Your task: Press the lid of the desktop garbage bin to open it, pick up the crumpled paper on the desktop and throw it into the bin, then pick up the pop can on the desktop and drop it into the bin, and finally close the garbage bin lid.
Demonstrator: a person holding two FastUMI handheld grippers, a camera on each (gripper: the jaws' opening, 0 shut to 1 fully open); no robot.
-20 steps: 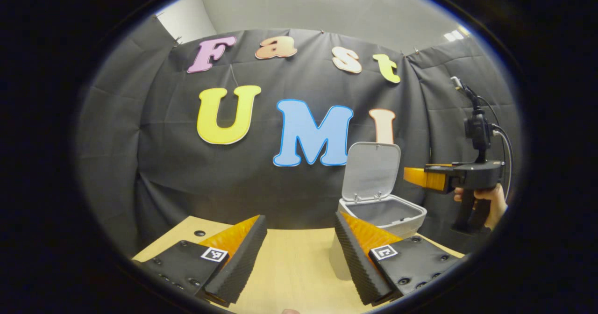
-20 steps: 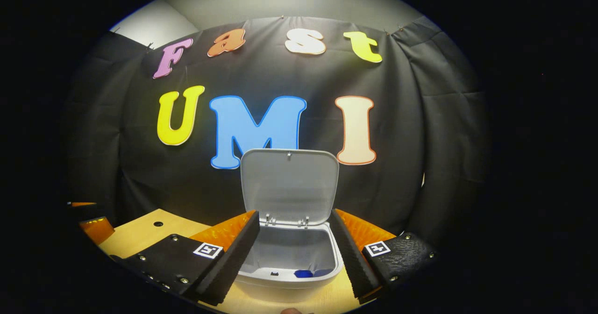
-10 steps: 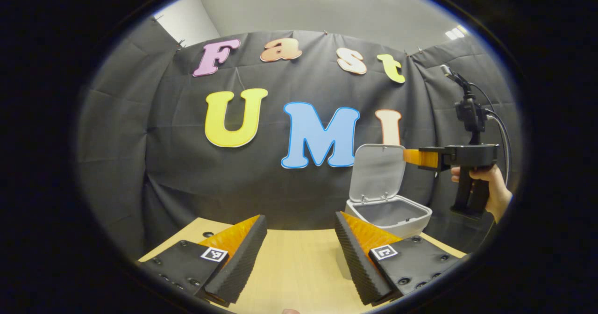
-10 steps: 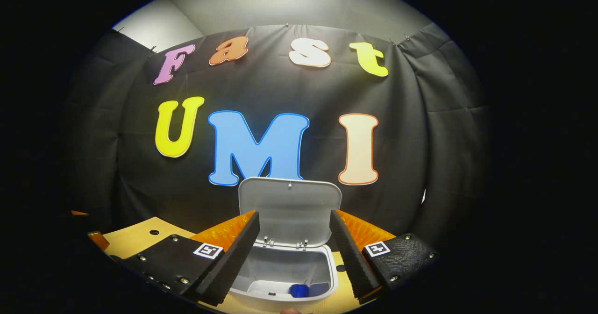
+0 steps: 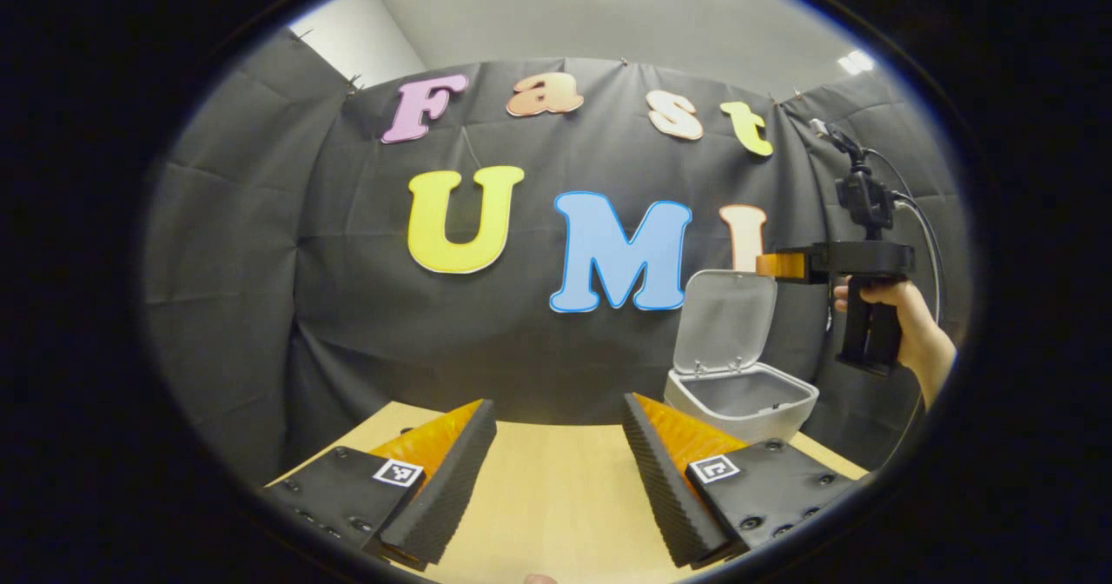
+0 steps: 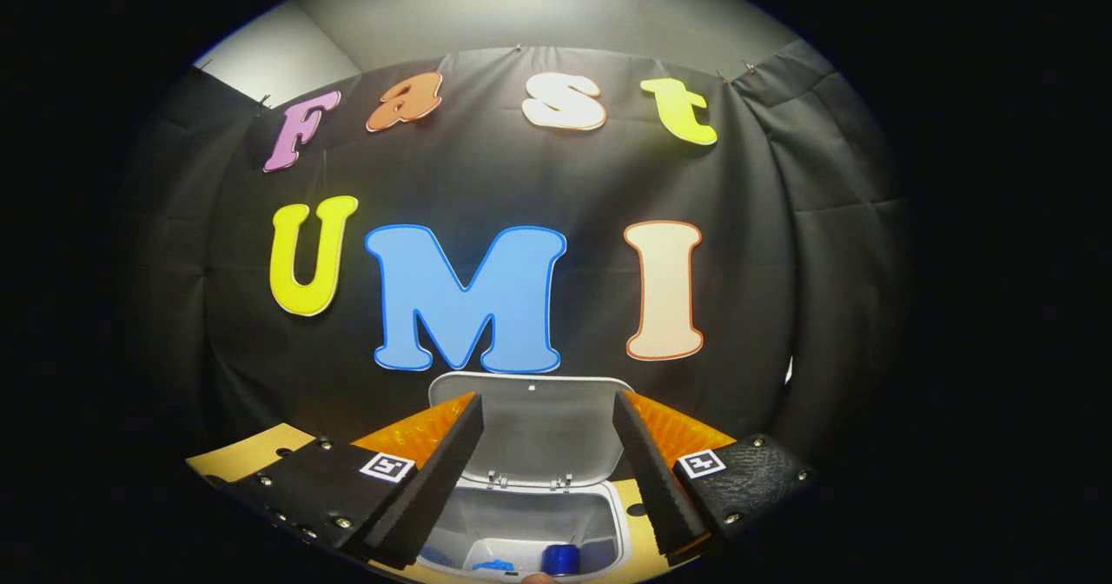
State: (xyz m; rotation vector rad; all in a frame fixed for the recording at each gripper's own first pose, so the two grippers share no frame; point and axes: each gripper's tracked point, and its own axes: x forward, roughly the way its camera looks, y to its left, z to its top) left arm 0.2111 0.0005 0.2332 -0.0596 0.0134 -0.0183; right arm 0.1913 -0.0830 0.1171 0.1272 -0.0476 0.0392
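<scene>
The white garbage bin (image 5: 740,400) stands at the right of the wooden table with its lid (image 5: 728,321) raised upright. In the right gripper view the lid (image 6: 539,423) stands between the fingers, and the bin's inside (image 6: 521,532) holds the blue pop can (image 6: 560,559). My right gripper (image 6: 547,471) is open above and in front of the bin. It appears in the left gripper view as the right gripper (image 5: 773,265) level with the lid's top edge, held by a hand (image 5: 912,332). My left gripper (image 5: 556,488) is open over the bare table with nothing between its fingers.
The light wooden table (image 5: 539,480) runs under the left gripper. A small round hole in the table (image 6: 284,451) lies at the left in the right gripper view. The black cloth wall hangs close behind the bin.
The right gripper has risen from in front of the lid's middle to the lid's top edge. The left gripper's view has shifted left, so the bin sits farther right.
</scene>
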